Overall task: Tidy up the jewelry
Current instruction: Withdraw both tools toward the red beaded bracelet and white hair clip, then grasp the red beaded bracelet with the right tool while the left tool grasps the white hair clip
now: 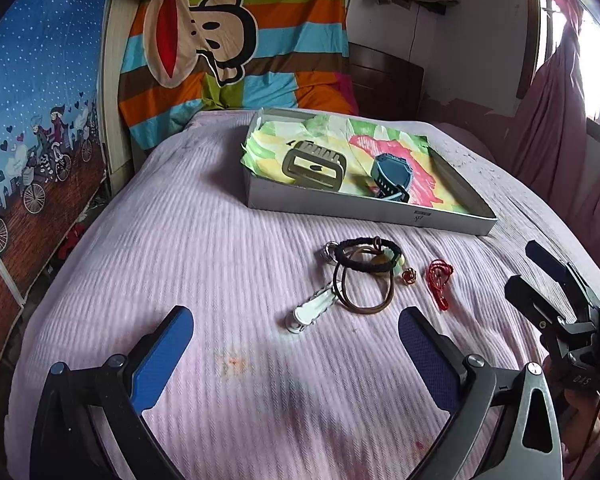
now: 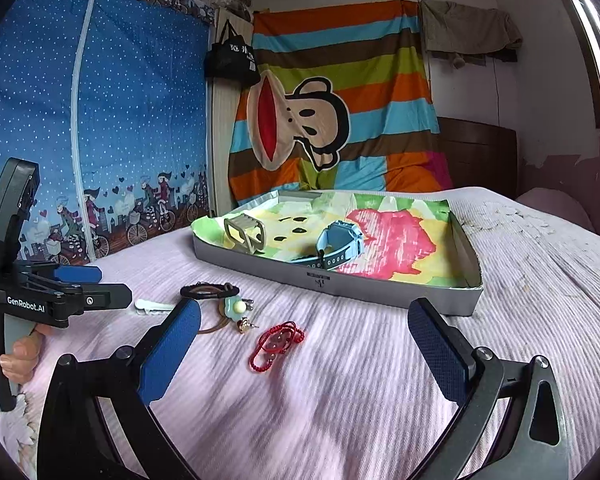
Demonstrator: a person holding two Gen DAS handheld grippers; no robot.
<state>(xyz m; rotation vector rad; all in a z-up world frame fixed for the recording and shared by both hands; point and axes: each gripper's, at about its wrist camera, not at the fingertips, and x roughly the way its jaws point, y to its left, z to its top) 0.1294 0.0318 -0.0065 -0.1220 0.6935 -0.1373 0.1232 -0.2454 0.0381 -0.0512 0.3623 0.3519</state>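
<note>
A grey shallow box (image 1: 364, 212) (image 2: 380, 292) lined with colourful cloth lies on the pink bedspread. It holds an olive hair claw (image 1: 314, 166) (image 2: 246, 234) and a blue watch (image 1: 392, 178) (image 2: 338, 246). In front of it lie a black hair tie (image 1: 366, 256) (image 2: 208, 291), a brown loop (image 1: 364, 296), a white clip (image 1: 312, 308) (image 2: 152, 305), a small earring (image 1: 408, 276) (image 2: 245, 325) and a red string bracelet (image 1: 440, 282) (image 2: 276, 342). My left gripper (image 1: 296, 332) is open and empty, just short of the white clip. My right gripper (image 2: 304, 332) is open and empty over the red bracelet.
A striped monkey-print blanket (image 1: 236, 40) (image 2: 332, 100) hangs behind the bed. A blue fabric wardrobe (image 1: 32, 112) (image 2: 92, 120) stands at the left. The right gripper's body (image 1: 556, 300) shows at the right edge of the left wrist view. A curtained window (image 1: 588, 64) is on the right.
</note>
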